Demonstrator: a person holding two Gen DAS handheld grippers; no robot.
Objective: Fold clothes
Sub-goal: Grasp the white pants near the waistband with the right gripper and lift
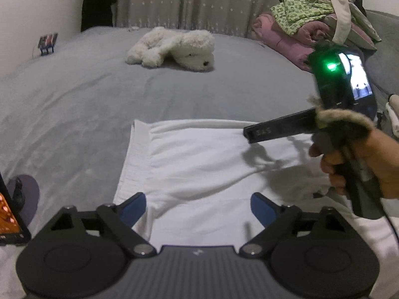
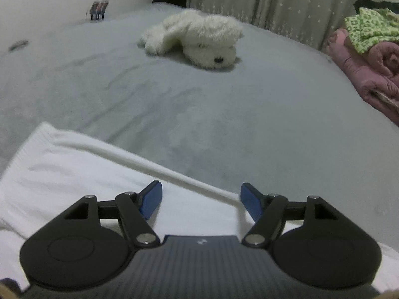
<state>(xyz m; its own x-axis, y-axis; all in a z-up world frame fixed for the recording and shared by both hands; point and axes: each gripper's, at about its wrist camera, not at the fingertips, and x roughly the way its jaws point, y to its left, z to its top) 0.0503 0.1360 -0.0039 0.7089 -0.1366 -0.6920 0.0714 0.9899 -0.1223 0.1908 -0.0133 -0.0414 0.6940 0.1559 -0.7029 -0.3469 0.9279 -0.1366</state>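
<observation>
My left claw [image 1: 198, 208] hangs low over the near part of the white garment [image 1: 199, 159], its blue pads spread wide with nothing between them; the cloth lies flat below, untouched. My right claw [image 2: 200, 200] is likewise released, jaws apart above the garment's far folded edge, which runs slantwise under the gap, and nothing is pinched. The garment sits on the near side of the grey bed [image 1: 74, 104], a ribbed hem along its left edge; its near and right parts are cut off by my claws' bodies and the frame, so I cannot tell what kind of garment it is. From the left wrist, my right hand [image 1: 359, 159] grips its tool at the right, a furry cuff hiding the wrist. At the near left, an orange-lit screen [image 1: 10, 216] is mostly cropped. Farther off, a white plush dog [image 1: 174, 49] lies mid-bed. At the far right, a pile of clothes [image 1: 324, 25] rests on a pink blanket, partly behind the tool. A small object [image 1: 47, 42] at the far left is too blurred to identify. Starred curtains [image 1: 199, 0] hang beyond.
</observation>
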